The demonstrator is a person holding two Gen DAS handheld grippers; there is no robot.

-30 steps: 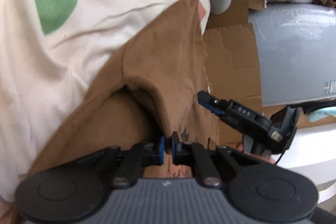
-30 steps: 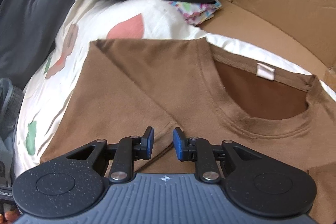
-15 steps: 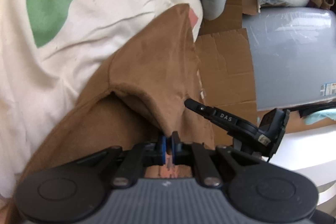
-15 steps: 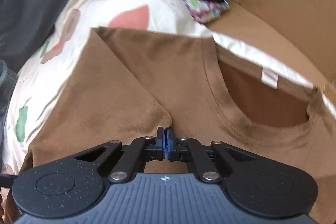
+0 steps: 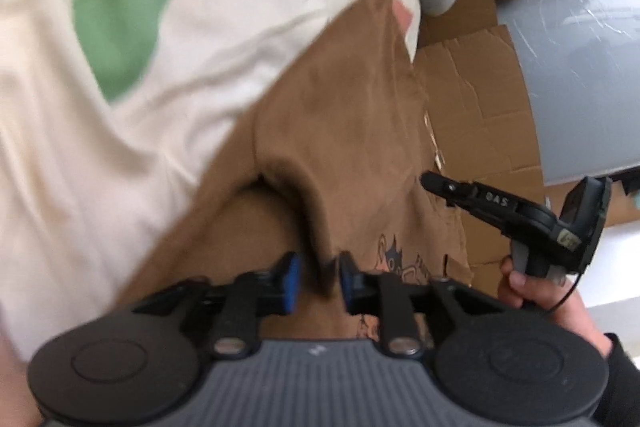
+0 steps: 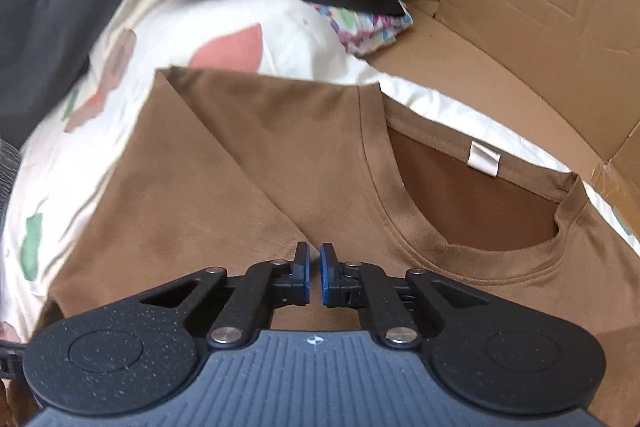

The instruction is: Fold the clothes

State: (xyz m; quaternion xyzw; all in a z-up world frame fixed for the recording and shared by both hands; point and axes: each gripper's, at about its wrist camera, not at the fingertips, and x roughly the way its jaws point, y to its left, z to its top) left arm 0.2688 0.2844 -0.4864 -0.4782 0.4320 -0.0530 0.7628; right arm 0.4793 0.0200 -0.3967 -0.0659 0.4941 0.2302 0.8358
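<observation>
Left gripper (image 5: 316, 277) has just been opening, a ridge of the brown T-shirt (image 6: 248, 163) still between its parted blue pads (image 5: 291, 277) and not pinched; right gripper (image 6: 314, 277) is all but closed, whether it nips cloth I can't tell; shirt lies on the cream patterned bedding (image 5: 168, 75), one side folded in. Risk: the freed ridge slumps and the crease skews, or snags a pad on pull-out. Left view alone shows the person's hand (image 5: 536, 291) and the shirt's print; right alone shows collar and neck label (image 6: 485, 159).
</observation>
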